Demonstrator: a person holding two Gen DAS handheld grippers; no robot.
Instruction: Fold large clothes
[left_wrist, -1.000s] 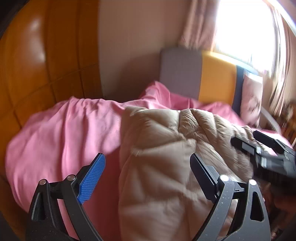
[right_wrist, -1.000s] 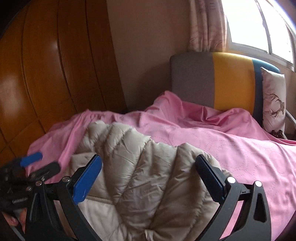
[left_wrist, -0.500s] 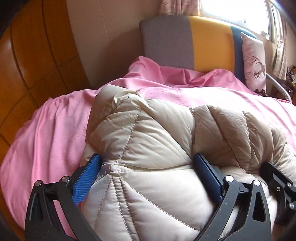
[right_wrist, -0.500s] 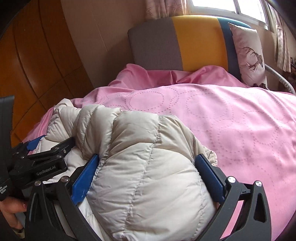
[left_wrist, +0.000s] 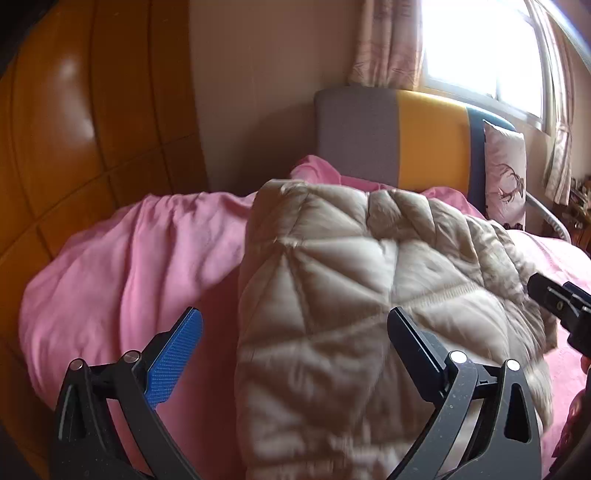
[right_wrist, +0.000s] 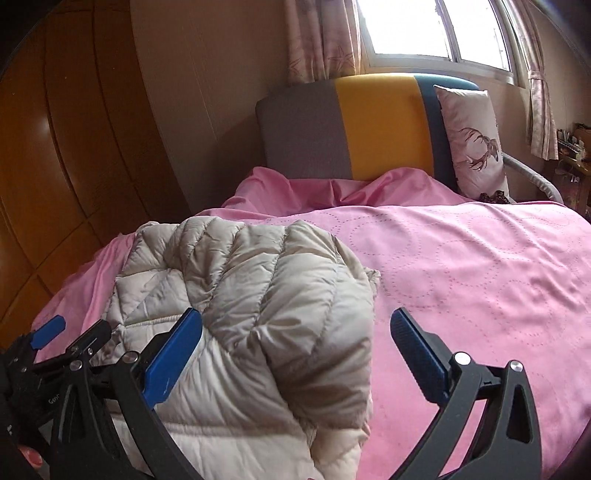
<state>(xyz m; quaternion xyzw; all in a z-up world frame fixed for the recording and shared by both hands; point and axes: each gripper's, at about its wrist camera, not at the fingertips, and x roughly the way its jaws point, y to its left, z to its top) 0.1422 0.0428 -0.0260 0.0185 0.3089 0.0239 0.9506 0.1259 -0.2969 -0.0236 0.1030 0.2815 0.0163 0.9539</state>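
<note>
A beige quilted puffer jacket lies folded in a thick bundle on the pink bed cover. It also shows in the right wrist view. My left gripper is open, its jaws wide apart just above the jacket's near left part, holding nothing. My right gripper is open over the jacket's right edge, holding nothing. The right gripper shows at the right edge of the left wrist view; the left gripper shows at the left of the right wrist view.
The pink cover spreads wide to the right of the jacket. A grey, yellow and blue headboard and a deer-print pillow stand at the far end. An orange wooden wardrobe is on the left.
Both grippers have lifted up and back off the jacket, which they were pressing against half a second ago. The jacket stays folded on the bed.
</note>
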